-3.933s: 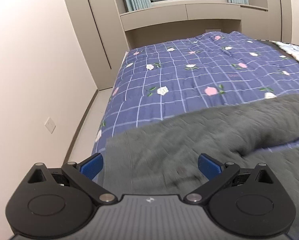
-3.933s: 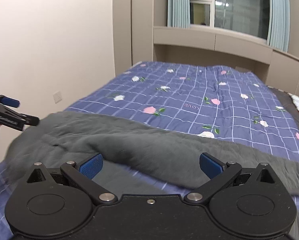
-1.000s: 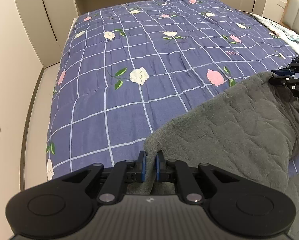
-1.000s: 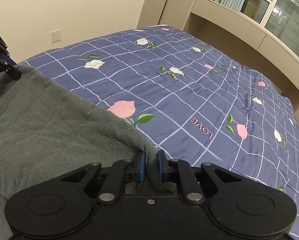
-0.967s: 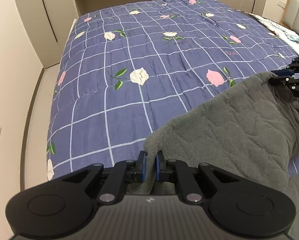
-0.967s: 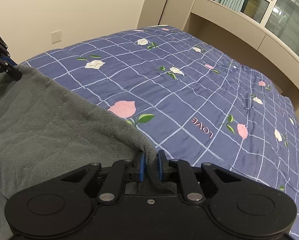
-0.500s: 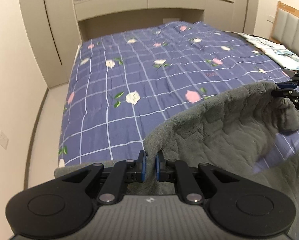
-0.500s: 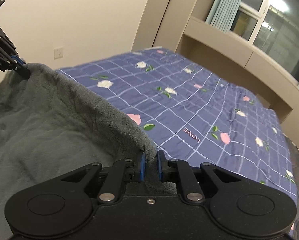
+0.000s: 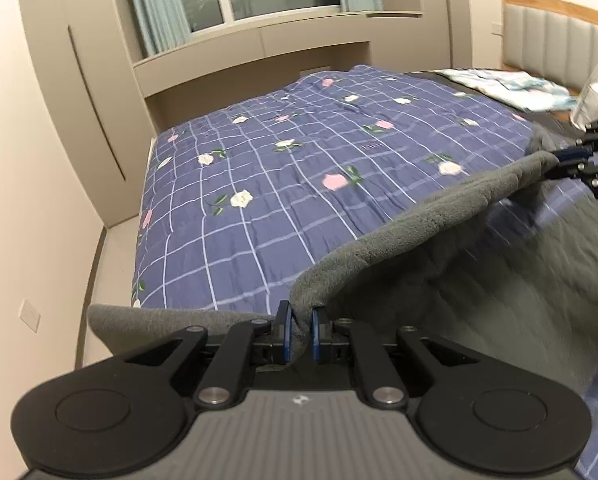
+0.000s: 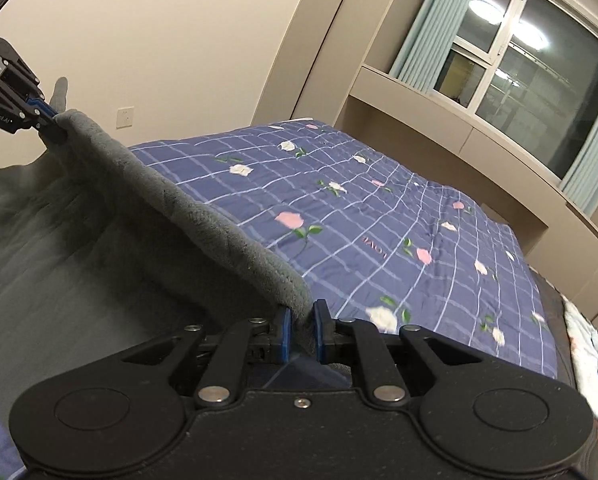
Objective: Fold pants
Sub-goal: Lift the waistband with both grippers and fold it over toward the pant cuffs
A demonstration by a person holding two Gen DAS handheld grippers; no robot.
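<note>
Both ends of 1 edge of the grey fleece pants (image 9: 439, 220) now held up in the air above the bed (image 9: 259, 184), near its front edge. Left gripper (image 9: 299, 330) closed tight on 1 corner of the fabric, blue pads (image 9: 285, 332) pinching the thick fleece. Right gripper (image 10: 299, 334) closed in the same way on the other corner, at the right side of the bed. Edge stretched between the 2 grippers with a slight sag, rest of the garment hanging down toward the flowered quilt (image 10: 379, 220).

Compared with 1 second ago: fabric lifted clearly higher, no more lying flat on the quilt, and both cameras tilted up so that the window (image 10: 519, 80) and curtains now show. Motion blur on the hanging part in the left wrist view, so probably in swing. 3.9 seconds ago both grippers wide open above the pants, nothing held.

Meaning for the task, as a judgement: grasp and lift done, fold itself not yet made. Next probably carrying the held edge across and laying it over the opposite part, keeping equal tension so the heavy fleece does not slip or bunch.
</note>
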